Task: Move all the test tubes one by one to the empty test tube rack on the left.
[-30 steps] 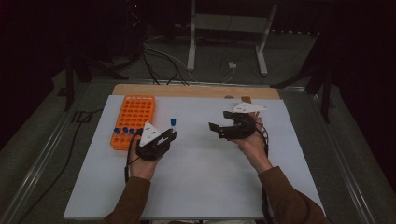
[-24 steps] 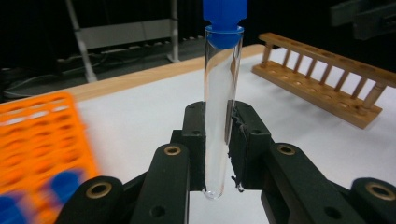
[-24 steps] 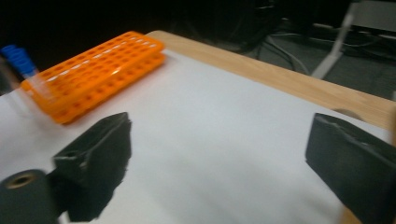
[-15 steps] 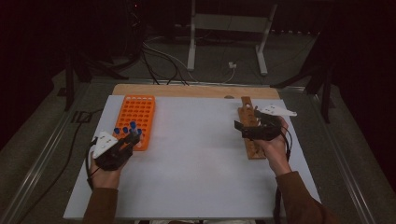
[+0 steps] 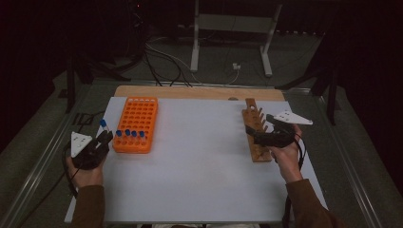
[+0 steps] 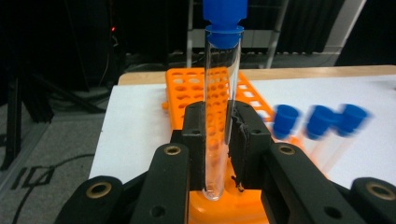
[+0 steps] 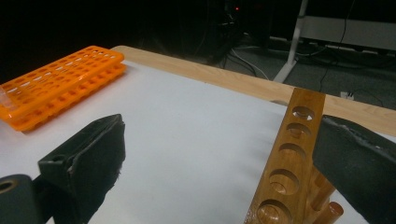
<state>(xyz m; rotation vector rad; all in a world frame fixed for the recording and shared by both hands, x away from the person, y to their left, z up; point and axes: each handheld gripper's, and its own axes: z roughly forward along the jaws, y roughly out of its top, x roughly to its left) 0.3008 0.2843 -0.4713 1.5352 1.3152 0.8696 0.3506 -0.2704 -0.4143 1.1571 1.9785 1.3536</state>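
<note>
The left gripper (image 6: 219, 140) clamps a blue-capped tube (image 6: 222, 107) and should keep it upright over the orange rack (image 5: 136, 124); the right gripper (image 7: 219, 163), jaws just opened wide and empty, waits by the wooden rack (image 7: 289, 172).

We look along our right gripper (image 7: 219, 163), whose two black padded jaws rise from the bottom corners and stand wide apart with nothing between them. Beneath them lies a white sheet covering the desk (image 7: 187, 135), with a strip of pale wooden desk edge (image 7: 224, 77) running along its far side. A brown wooden rack with a row of round holes (image 7: 287, 172) stands on the sheet at lower right, just beside the right-hand jaw; pegs show at its foot. An orange plastic tube rack pierced with many small holes (image 7: 60, 84) sits near the far left corner. Beyond the desk, dark floor, cables and a pale metal stand.
</note>
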